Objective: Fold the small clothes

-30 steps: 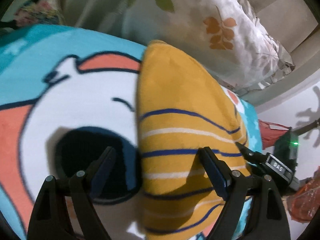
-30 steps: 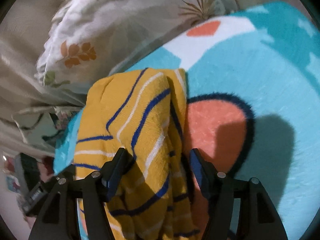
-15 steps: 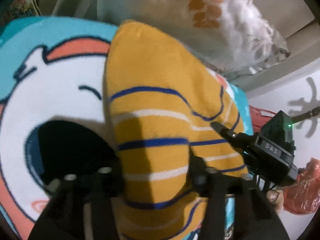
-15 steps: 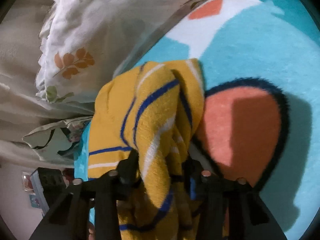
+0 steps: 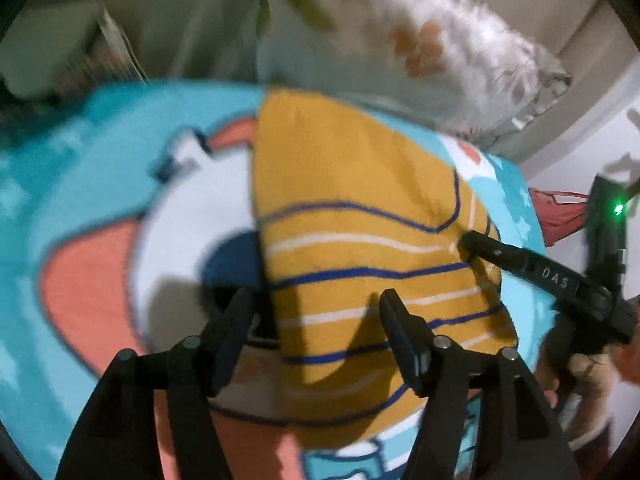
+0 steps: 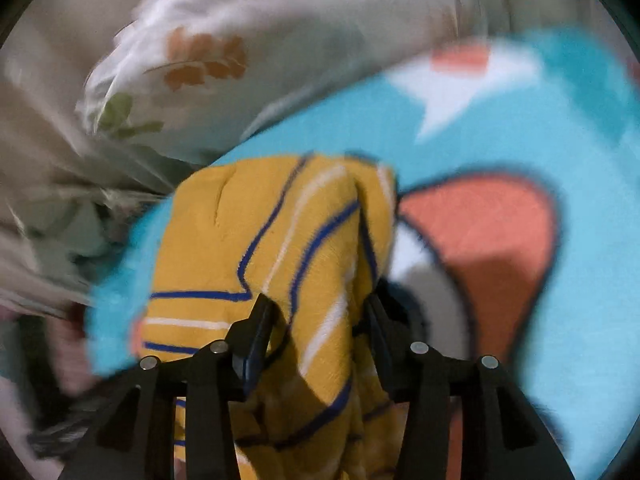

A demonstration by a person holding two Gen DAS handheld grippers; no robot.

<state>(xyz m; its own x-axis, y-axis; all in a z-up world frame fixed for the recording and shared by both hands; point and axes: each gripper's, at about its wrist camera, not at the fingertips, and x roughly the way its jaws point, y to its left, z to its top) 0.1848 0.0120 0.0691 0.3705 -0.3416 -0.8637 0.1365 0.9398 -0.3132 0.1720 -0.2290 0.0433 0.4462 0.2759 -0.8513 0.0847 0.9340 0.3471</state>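
A small mustard-yellow garment with blue and white stripes lies on a teal cartoon blanket. My left gripper is over its near left edge, fingers apart, with cloth between them but not pinched. In the right wrist view the garment is bunched into a raised fold. My right gripper stands around that fold with a gap still between the fingers, and also shows in the left wrist view at the garment's right edge. Both views are motion-blurred.
A white pillow with a leaf print lies behind the blanket, also in the right wrist view. A red item sits beyond the blanket's right edge by a pale wall.
Both grippers had narrowed onto the garment half a second ago and now stand wider. The left gripper has pulled back, so more of the blanket shows. The garment's fold stays raised.
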